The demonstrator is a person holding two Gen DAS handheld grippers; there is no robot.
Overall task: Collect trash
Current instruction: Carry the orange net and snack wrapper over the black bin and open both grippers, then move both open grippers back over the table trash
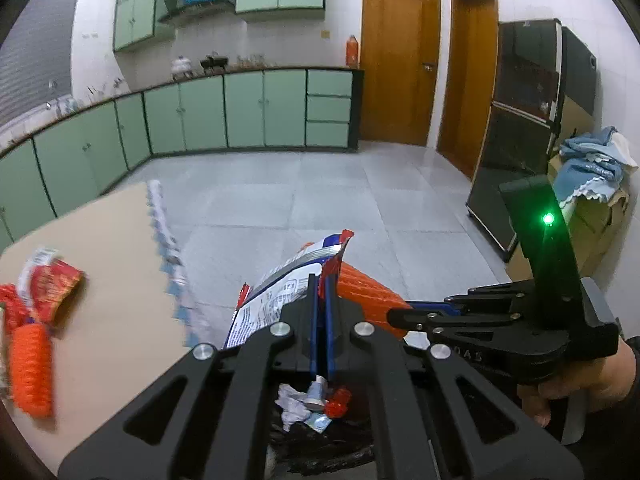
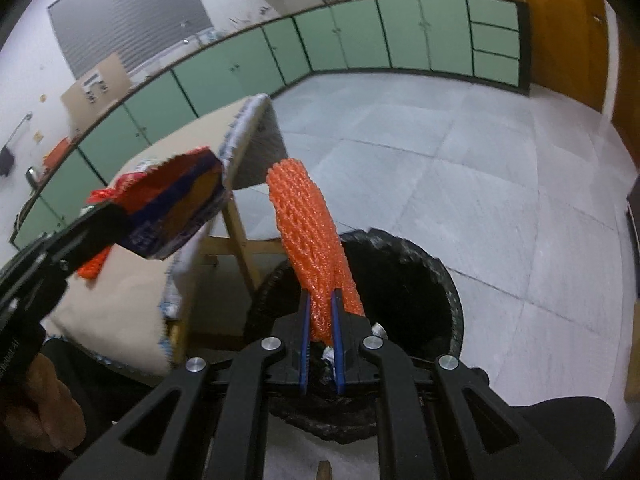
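Observation:
My left gripper is shut on a torn white, blue and red snack wrapper, which sticks up past its blue pads. From the right wrist view, that gripper holds the wrapper beside the table edge. My right gripper is shut on an orange foam net sleeve that stands up from its jaws. Both grippers hang over a bin lined with a black bag. Crumpled paper and small packets lie inside the bin. In the left wrist view the right gripper and its net are close on the right.
A beige table stands left of the bin, its wooden legs beside it. On the table lie a red wrapper and another orange net. Green cabinets line the far walls. A dark fridge stands at the right.

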